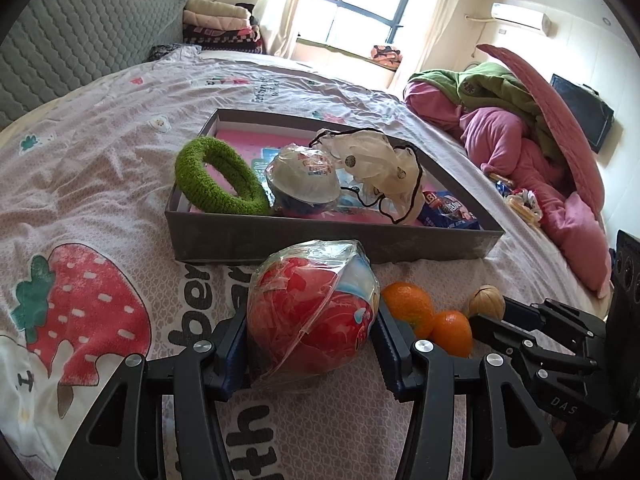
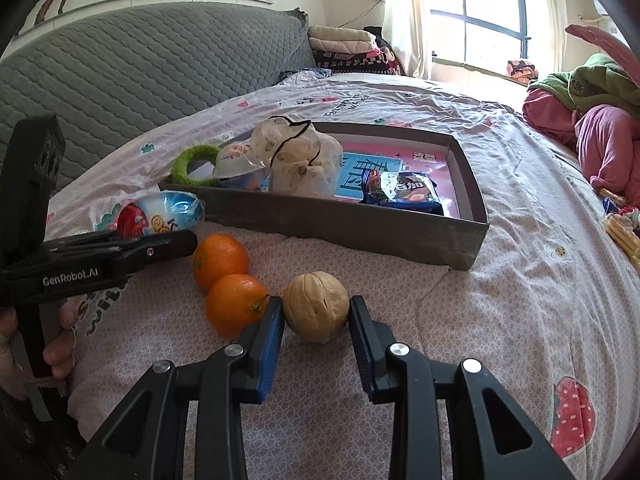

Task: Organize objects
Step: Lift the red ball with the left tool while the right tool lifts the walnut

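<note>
1. Left wrist view: the left gripper has its fingers on either side of a plastic-wrapped red toy egg. Both pads sit against the wrapper, so the fingers pinch the egg.
2. The egg rests on the bed, on a pink sheet with a strawberry print, just short of the near wall of a grey box.
3. Beyond the left fingertips, inside the box: a green fuzzy ring leaning on the left wall, a second wrapped egg, a crumpled white drawstring pouch and a blue snack packet.
4. To the right of the left fingers lie two oranges, touching each other, then a walnut.
5. Right wrist view: the right gripper straddles the walnut. The left pad touches the shell; the right pad is at its edge, and contact there is hard to confirm. Reading: fingers closed on the walnut, which lies on the bed.
6. The nearer orange touches the outer side of the right gripper's left finger; the farther orange lies beyond it.
7. The box stands ahead of the right fingertips, well apart from the walnut.
8. A person's hand holds the left gripper's handle at the left edge.
</note>
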The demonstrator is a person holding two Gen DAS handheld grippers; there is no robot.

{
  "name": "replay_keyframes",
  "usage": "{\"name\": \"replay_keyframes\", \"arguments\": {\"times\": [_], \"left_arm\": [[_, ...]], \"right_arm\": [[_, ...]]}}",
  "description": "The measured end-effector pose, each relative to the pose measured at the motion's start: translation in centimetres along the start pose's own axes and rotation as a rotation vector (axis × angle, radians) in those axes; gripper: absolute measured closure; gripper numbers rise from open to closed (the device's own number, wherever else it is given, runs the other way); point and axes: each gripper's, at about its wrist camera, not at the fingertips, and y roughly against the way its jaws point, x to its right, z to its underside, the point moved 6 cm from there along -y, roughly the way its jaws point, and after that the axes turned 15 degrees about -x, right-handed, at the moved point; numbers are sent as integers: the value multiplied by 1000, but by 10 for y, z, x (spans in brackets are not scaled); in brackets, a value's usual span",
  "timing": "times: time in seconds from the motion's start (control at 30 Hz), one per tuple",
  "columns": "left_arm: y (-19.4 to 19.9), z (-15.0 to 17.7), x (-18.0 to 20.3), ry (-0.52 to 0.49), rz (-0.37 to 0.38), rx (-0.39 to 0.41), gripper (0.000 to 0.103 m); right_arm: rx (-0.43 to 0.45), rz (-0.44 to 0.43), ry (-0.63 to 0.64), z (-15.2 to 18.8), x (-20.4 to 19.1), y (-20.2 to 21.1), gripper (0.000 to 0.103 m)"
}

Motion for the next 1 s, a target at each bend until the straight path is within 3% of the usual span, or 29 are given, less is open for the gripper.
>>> {"name": "replay_keyframes", "arguments": {"times": [1.0], "left_arm": [[35,8,34,-73,-52,52,48]], "right_arm": [[110,-32,15,-6,-6,33,70]]}}
